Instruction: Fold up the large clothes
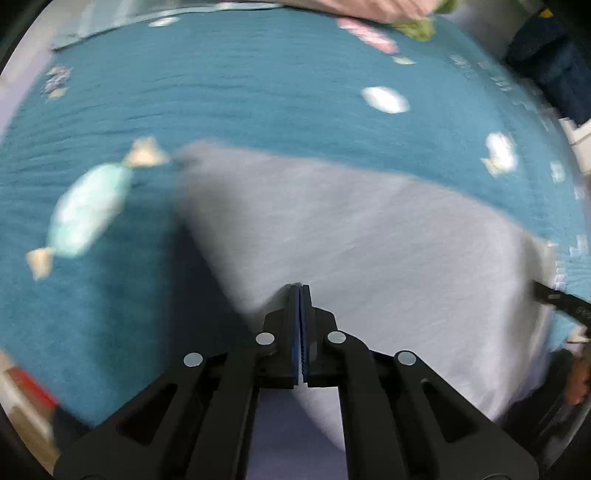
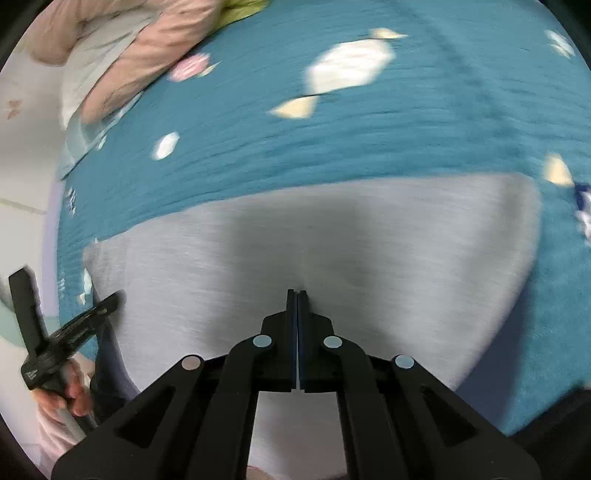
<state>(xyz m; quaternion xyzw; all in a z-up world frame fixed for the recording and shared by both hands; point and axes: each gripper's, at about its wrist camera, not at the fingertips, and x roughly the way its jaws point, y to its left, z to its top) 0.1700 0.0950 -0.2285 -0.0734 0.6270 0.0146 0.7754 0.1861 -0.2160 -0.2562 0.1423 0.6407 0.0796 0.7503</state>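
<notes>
A large light grey garment (image 1: 369, 229) lies spread over a teal bedspread (image 1: 258, 92); the picture is motion-blurred. My left gripper (image 1: 300, 286) points down at the cloth, shut, with a thin layer of the grey fabric pinched between its blue pads. In the right wrist view the same grey garment (image 2: 332, 240) stretches across the teal bedspread (image 2: 406, 129). My right gripper (image 2: 297, 291) is shut on it too, with a pale sliver of cloth showing between the pads. Each view catches the other gripper at the garment's edge: the right gripper (image 1: 561, 301), and the left gripper (image 2: 74, 321) with a hand on its grip.
The bedspread has a candy-shaped print (image 1: 88, 210). A pink quilt (image 2: 122, 48) and a bit of green cloth (image 1: 417, 27) lie bunched at the bed's far edge. A dark blue object (image 1: 546, 62) stands off the bed at the upper right. Pale floor (image 2: 26, 177) shows beside the bed.
</notes>
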